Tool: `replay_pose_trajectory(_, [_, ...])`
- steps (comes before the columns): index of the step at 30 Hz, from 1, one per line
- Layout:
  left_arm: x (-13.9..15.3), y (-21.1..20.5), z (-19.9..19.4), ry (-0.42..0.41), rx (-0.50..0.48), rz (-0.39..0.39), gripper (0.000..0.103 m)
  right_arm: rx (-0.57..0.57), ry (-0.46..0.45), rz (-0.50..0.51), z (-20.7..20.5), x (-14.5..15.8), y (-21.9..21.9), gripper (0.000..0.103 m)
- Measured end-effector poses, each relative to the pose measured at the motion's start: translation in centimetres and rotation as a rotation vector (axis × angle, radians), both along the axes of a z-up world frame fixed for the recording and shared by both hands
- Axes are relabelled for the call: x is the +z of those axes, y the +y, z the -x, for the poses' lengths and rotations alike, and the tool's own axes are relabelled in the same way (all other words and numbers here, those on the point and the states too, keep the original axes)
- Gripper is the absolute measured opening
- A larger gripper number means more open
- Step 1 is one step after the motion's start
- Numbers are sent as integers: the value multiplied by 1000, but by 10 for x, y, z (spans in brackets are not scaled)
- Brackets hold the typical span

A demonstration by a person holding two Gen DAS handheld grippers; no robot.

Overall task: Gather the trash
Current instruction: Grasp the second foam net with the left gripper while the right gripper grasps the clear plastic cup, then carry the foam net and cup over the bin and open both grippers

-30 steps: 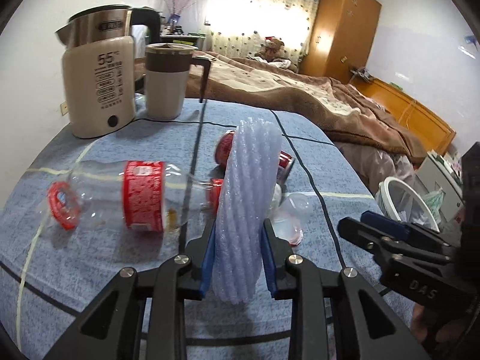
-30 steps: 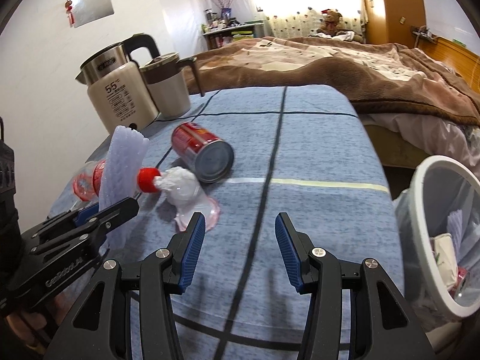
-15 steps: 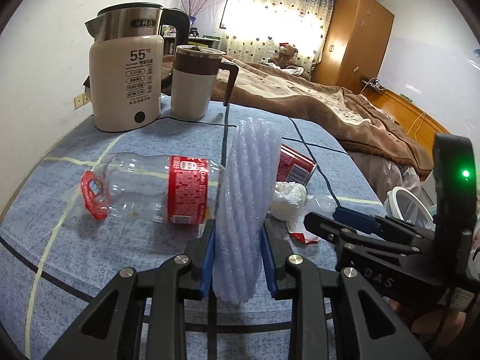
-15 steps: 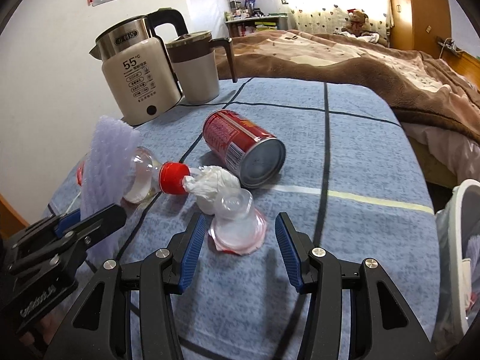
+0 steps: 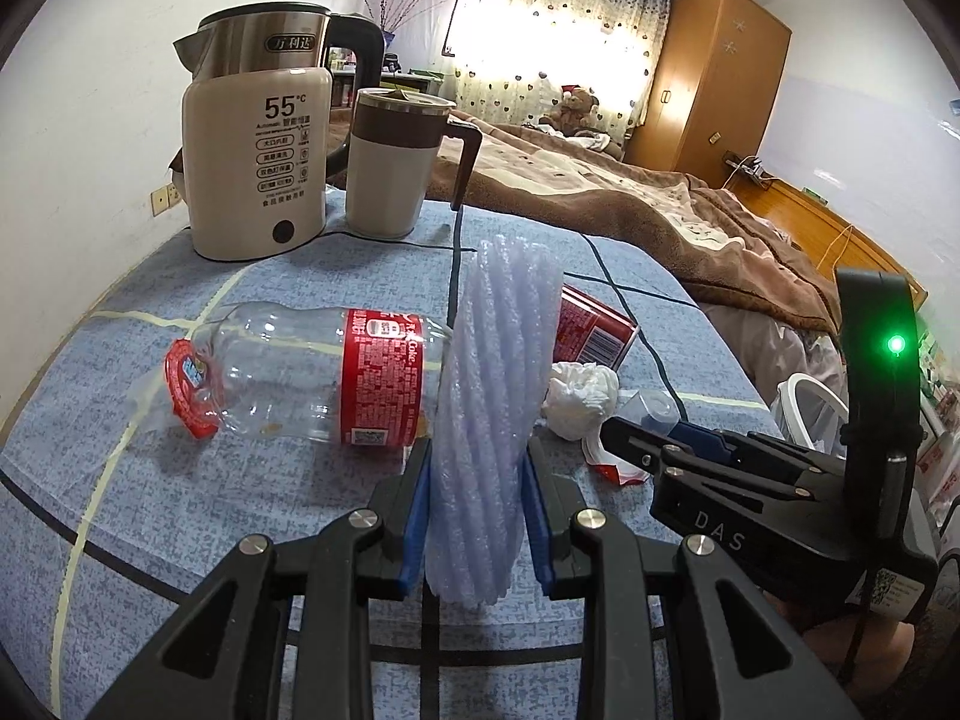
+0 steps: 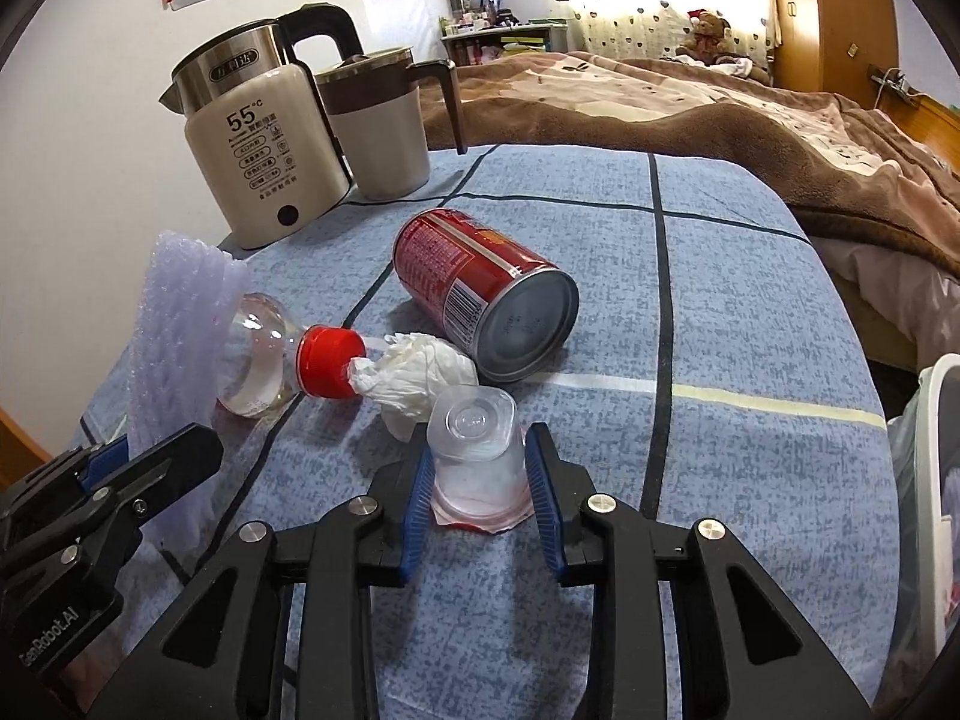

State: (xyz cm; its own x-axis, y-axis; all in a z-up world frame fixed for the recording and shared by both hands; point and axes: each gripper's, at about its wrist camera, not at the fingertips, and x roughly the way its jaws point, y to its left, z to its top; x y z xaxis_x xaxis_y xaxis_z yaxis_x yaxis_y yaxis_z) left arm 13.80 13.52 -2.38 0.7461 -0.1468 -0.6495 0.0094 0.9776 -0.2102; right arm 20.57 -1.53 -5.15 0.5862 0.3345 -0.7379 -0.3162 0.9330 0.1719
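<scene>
Right gripper (image 6: 480,474): jaws closing round upturned clear cup (image 6: 474,438), pads about touching.
Left gripper (image 5: 477,510): clamped on foam roll (image 5: 492,396).
Tip: squeeze gently, thin plastic; lift clear of tissue (image 6: 420,372), then to bin (image 6: 936,480).

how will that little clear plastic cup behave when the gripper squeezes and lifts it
The clear plastic cup lies mouth-down between the closing right hand-held gripper pads. Its thin walls will probably flex or crumple. It looks empty, so likely very light. The smooth tapered sides may slip upward out of the pads.
</scene>
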Motion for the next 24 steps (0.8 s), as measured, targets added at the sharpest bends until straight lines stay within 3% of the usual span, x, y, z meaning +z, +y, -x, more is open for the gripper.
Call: replay_pose_trajectory(24, [15,-39,10,-29,-57,-50,30,-80,-60,-77,35,24,-49,31])
